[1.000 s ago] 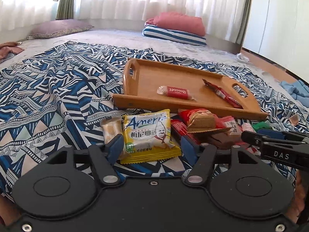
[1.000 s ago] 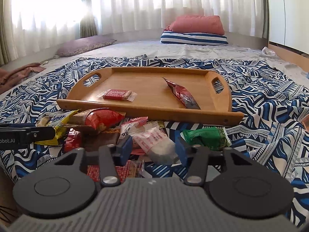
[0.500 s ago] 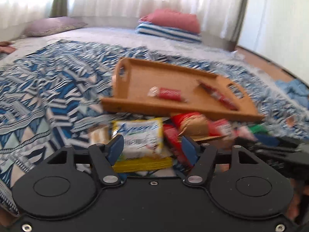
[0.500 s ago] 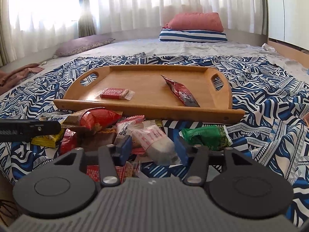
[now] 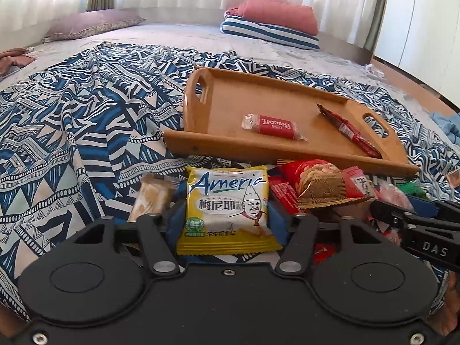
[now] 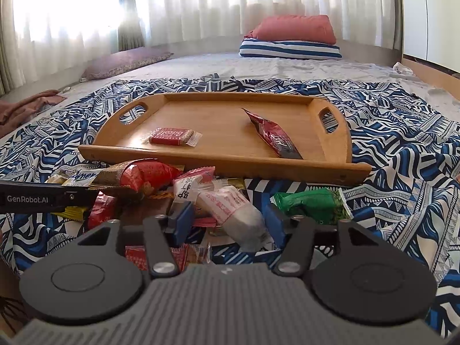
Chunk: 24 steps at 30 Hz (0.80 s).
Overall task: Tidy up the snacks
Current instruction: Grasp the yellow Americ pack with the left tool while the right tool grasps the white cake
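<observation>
Wooden tray (image 6: pixel 218 155): two snacks; loose pile (image 6: pixel 201 195): perhaps ten.

We hold the left gripper (image 5: pixel 225 220) pitched downward, its blue pads (image 5: pixel 175 224) standing to either side of a packet and the jaws closing; whether the pads press yet cannot be told. We hold the right gripper (image 6: pixel 230 220) at a similar downward pitch, jaws opening, pads (image 6: pixel 184 221) apart with a wrapped piece between them, untouched on the right side. Each gripper's tip shows at the edge of the other's view.
</observation>
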Each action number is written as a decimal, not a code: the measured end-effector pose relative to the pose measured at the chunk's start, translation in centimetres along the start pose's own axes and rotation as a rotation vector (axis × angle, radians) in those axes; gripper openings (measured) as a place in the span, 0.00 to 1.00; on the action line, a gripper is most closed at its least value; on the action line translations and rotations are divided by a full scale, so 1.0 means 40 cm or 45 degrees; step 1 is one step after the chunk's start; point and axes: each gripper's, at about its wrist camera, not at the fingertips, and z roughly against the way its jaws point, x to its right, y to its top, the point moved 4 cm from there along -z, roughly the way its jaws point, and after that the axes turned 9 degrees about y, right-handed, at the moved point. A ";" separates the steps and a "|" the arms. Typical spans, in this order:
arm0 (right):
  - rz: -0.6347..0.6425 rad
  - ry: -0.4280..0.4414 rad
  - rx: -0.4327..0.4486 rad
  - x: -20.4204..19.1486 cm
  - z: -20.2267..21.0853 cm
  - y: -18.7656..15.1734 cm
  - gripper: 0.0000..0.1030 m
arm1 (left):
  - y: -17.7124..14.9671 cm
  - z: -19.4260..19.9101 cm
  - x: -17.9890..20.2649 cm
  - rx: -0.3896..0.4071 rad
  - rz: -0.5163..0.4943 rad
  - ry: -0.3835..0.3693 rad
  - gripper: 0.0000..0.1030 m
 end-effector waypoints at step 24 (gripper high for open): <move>0.013 -0.054 0.040 -0.011 0.069 0.046 0.20 | 0.055 0.098 -0.002 0.096 0.045 0.011 0.51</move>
